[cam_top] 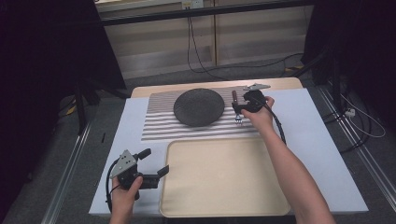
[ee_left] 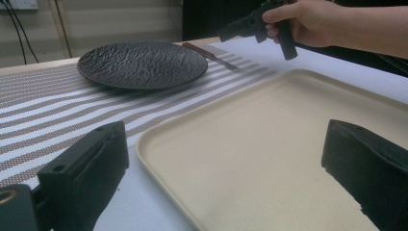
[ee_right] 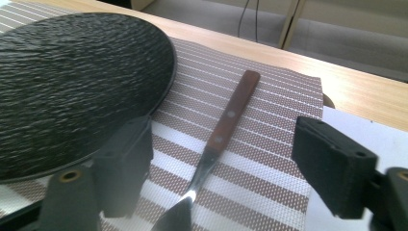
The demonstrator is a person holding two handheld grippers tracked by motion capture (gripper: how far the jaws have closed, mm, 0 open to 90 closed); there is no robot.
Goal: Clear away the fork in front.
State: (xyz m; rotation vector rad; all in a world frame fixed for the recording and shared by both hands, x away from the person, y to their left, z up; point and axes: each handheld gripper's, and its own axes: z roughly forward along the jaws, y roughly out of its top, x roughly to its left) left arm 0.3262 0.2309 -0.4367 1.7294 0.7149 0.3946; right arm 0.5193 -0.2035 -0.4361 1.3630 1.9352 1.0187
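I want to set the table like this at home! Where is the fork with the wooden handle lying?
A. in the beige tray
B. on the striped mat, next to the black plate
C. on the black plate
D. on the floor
B: the fork lies flat on the striped mat just beside the black plate, between the jaws of the open right claw.

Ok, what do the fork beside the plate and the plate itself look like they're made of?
Fork: handle looks like reddish-brown wood with two pale rivets; the neck shines like polished metal. Plate: matte black with a rippled, rough surface, likely stoneware or slate-look ceramic, though melamine can't be ruled out.
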